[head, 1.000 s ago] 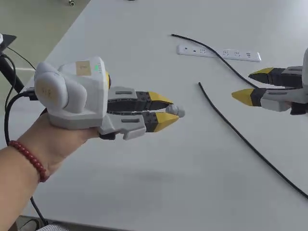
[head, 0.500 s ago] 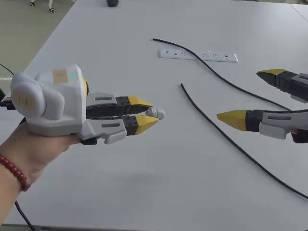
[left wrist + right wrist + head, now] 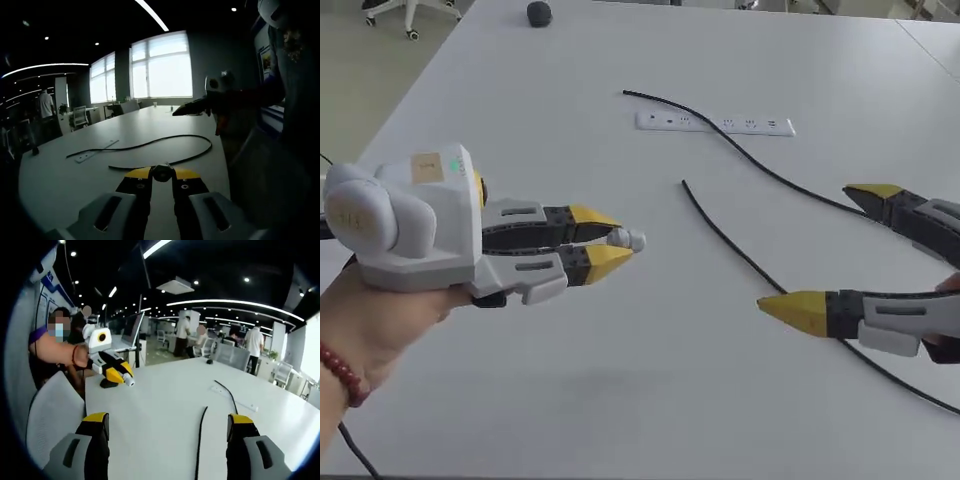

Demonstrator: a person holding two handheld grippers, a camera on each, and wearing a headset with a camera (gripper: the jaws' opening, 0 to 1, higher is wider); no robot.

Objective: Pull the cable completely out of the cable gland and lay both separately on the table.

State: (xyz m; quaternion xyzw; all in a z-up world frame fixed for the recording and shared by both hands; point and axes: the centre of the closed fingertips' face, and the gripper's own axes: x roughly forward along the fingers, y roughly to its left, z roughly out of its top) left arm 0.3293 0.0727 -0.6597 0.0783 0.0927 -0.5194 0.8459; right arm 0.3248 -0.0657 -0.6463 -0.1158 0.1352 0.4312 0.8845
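One cable gland [image 3: 633, 240] gripped, one black cable [image 3: 732, 238] lying loose.
Near left, a hand [image 3: 370, 310] held the left gripper [image 3: 620, 238] above the white table [image 3: 620, 380], its jaws nearly closed, pinching the small grey gland at their tips. Near right, the right gripper [image 3: 810, 247] gaped wide and gripped nothing. Between them one cable end rested on the tabletop. Farther off, the cable crossed a white power strip [image 3: 715, 124], with a dark object [image 3: 539, 13] at the far edge.
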